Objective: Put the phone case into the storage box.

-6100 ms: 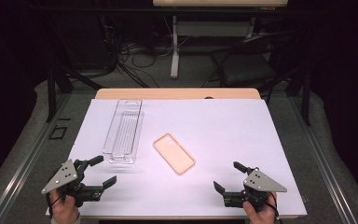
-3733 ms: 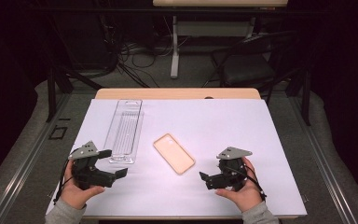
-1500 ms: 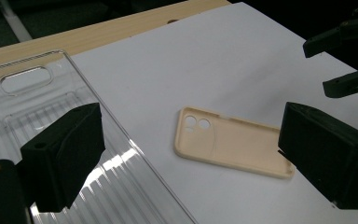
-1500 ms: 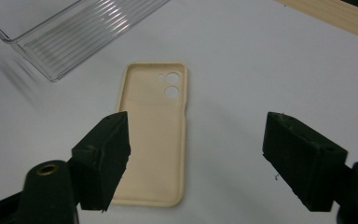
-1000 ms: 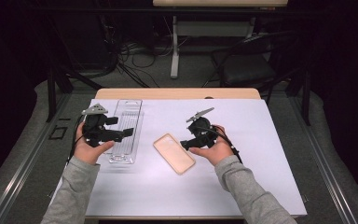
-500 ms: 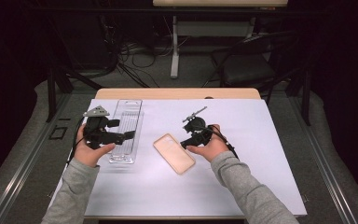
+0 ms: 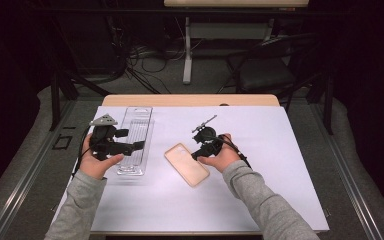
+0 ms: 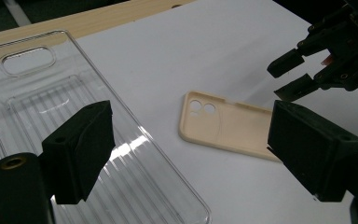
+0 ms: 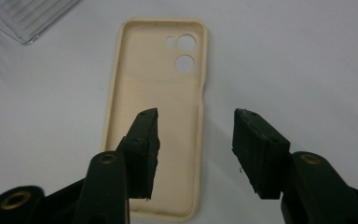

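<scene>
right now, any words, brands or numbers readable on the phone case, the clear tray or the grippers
None: no readable text anywhere.
Beige soft phone case: plain inside, only camera cut-outs.
Clear ribbed plastic tray: no label or embossing legible.
Right gripper and left gripper: plain black jaws, no markings.

- Phone case (image 9: pixel 156 116): beige, soft-looking plastic, matt, smooth inside.
- Clear tray (image 8: pixel 65 121): transparent hard plastic, glossy, ribbed floor.
- Table cover (image 7: pixel 290 150): white, matt, paper-like sheet.
- Table edge (image 7: pixel 190 100): pale wood, smooth.
- Right gripper (image 9: pixel 196 140): jaws of black matt plastic.
</scene>
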A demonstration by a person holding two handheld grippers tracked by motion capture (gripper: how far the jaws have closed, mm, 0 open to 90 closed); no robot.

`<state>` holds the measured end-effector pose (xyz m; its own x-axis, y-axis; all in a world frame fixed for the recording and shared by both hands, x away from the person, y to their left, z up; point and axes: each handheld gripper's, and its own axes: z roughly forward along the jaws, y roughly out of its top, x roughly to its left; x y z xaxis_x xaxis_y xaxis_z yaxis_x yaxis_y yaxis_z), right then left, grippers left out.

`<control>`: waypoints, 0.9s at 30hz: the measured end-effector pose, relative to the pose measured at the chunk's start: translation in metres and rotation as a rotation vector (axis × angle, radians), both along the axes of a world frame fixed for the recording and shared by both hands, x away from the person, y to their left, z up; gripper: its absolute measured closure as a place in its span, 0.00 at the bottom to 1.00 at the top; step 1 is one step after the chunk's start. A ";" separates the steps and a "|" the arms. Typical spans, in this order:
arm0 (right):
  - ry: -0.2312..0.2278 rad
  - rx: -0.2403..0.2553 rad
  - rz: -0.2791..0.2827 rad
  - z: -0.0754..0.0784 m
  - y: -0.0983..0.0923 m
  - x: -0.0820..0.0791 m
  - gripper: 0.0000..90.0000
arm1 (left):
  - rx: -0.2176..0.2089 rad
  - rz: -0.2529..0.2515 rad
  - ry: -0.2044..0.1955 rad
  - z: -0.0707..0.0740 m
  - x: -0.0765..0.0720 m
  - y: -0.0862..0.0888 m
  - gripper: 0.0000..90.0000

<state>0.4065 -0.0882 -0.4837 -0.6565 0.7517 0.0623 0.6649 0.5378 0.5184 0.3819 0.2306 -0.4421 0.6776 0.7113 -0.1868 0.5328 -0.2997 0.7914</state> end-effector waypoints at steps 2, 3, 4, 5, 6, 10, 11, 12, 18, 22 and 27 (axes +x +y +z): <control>-0.003 -0.018 -0.002 -0.002 0.001 0.001 0.55 | 0.000 0.003 0.000 -0.001 0.000 0.001 0.16; -0.005 -0.015 -0.001 -0.003 0.002 0.002 0.55 | 0.002 0.002 0.003 -0.001 0.001 0.001 0.16; 0.007 -0.024 -0.006 -0.004 0.002 0.002 0.55 | 0.001 0.002 0.003 -0.001 0.001 0.002 0.16; 0.017 -0.032 -0.005 -0.004 0.003 0.003 0.55 | -0.001 0.005 0.006 -0.001 0.001 0.002 0.17; 0.036 -0.036 -0.024 -0.005 0.004 0.002 0.55 | -0.002 0.006 0.008 -0.002 0.001 0.002 0.17; 0.043 -0.063 0.000 -0.009 0.005 0.004 0.56 | -0.003 0.009 0.008 -0.003 0.001 0.002 0.17; 0.047 -0.060 -0.001 -0.011 0.005 0.005 0.57 | -0.002 0.009 0.008 -0.003 0.001 0.002 0.17; 0.058 -0.067 0.000 -0.012 0.006 0.005 0.58 | 0.003 0.007 0.008 -0.003 0.001 0.002 0.17; 0.094 -0.095 0.012 -0.018 0.008 0.008 0.60 | 0.005 0.006 0.012 -0.003 0.001 0.002 0.17; 0.109 -0.115 0.008 -0.024 0.010 0.009 0.64 | 0.002 0.005 0.015 -0.004 0.001 0.001 0.17; 0.135 -0.125 0.004 -0.028 0.012 0.010 0.67 | 0.003 0.005 0.014 -0.004 0.001 0.002 0.17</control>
